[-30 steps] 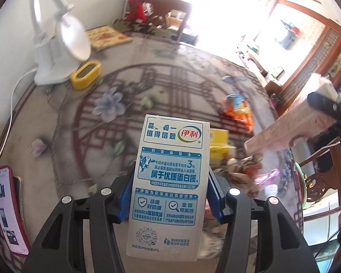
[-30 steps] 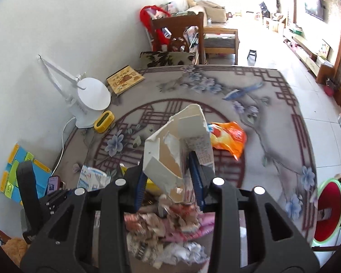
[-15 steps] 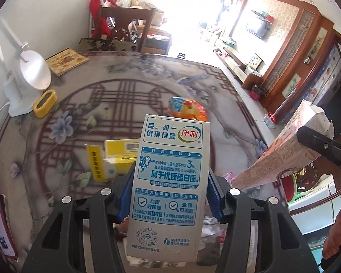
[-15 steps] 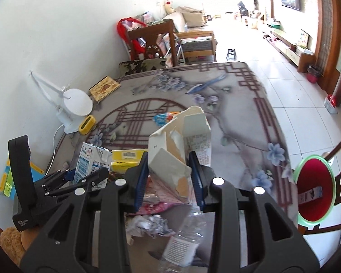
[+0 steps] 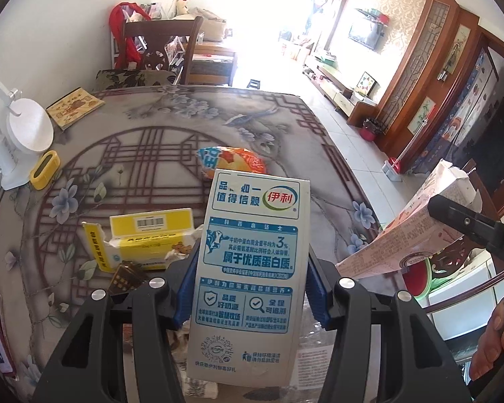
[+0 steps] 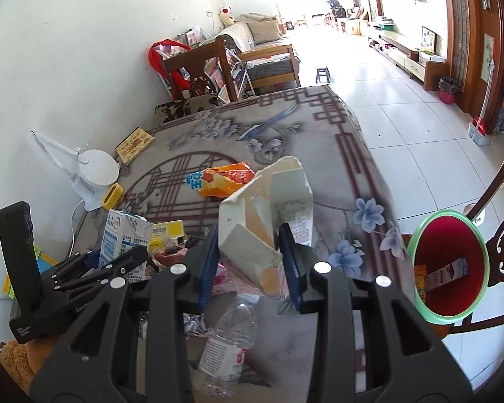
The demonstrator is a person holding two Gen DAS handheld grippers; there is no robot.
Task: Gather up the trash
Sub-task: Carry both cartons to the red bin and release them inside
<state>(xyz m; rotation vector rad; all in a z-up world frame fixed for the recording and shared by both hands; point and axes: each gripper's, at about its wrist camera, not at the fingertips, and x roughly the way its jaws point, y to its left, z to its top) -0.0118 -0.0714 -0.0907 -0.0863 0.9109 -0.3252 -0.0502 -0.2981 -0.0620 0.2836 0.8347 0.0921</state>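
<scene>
My left gripper [image 5: 250,285] is shut on a blue-and-white milk carton [image 5: 252,268], held upright above the table; the same carton [image 6: 124,238] shows at the left of the right wrist view. My right gripper [image 6: 248,268] is shut on a torn, opened pinkish carton [image 6: 265,215], also seen at the right in the left wrist view as a pink carton [image 5: 410,231]. A red bin with a green rim [image 6: 450,262] stands on the floor beside the table's right edge, with trash inside. An orange snack bag [image 6: 221,178], a torn yellow box [image 5: 144,238] and a crushed clear bottle [image 6: 228,339] lie on the table.
The table has a floral patterned cover [image 5: 171,147]. A white desk lamp [image 5: 20,134], a yellow holder [image 5: 45,169] and a book [image 5: 74,107] sit at its far left. A wooden chair [image 5: 158,53] stands behind the table. Crumpled wrappers [image 6: 195,322] lie near the front edge.
Both grippers have swung to the right across the table with their cartons still held. The red bin has come into the right wrist view and the lamp has slid toward the left.
</scene>
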